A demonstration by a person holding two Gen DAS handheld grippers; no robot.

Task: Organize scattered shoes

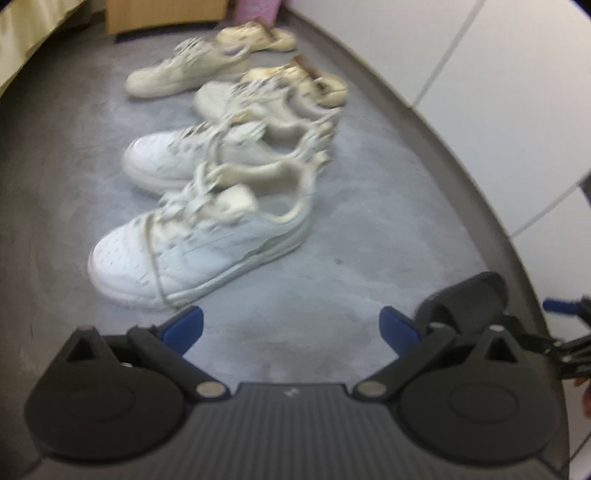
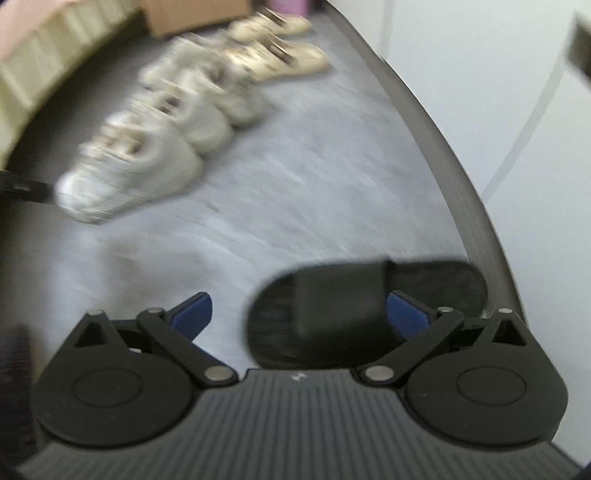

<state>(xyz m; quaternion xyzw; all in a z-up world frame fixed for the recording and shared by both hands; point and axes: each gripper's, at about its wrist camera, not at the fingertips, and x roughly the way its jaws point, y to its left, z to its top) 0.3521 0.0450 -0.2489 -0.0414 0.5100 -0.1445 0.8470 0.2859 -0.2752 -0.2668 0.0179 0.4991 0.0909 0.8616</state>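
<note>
A row of pale shoes runs away from me across the grey floor (image 1: 369, 229). The nearest white sneaker (image 1: 199, 243) lies just beyond my left gripper (image 1: 291, 326), which is open and holds nothing. Behind it come a second white sneaker (image 1: 192, 155), cream sneakers (image 1: 177, 74) and beige slippers (image 1: 258, 37). A black slide slipper (image 2: 354, 310) lies flat on the floor by the baseboard, below my right gripper (image 2: 301, 314). That gripper is open wide, and its blue pads (image 2: 406, 314) do not press the slipper. The same slipper (image 1: 465, 302) shows at the lower right of the left wrist view.
A dark baseboard (image 1: 424, 122) and white wall panels (image 1: 498, 74) bound the floor on the right. A cardboard box (image 1: 166, 14) and something pink (image 1: 258, 11) stand at the far end. A cream slatted edge (image 2: 55, 62) runs along the left.
</note>
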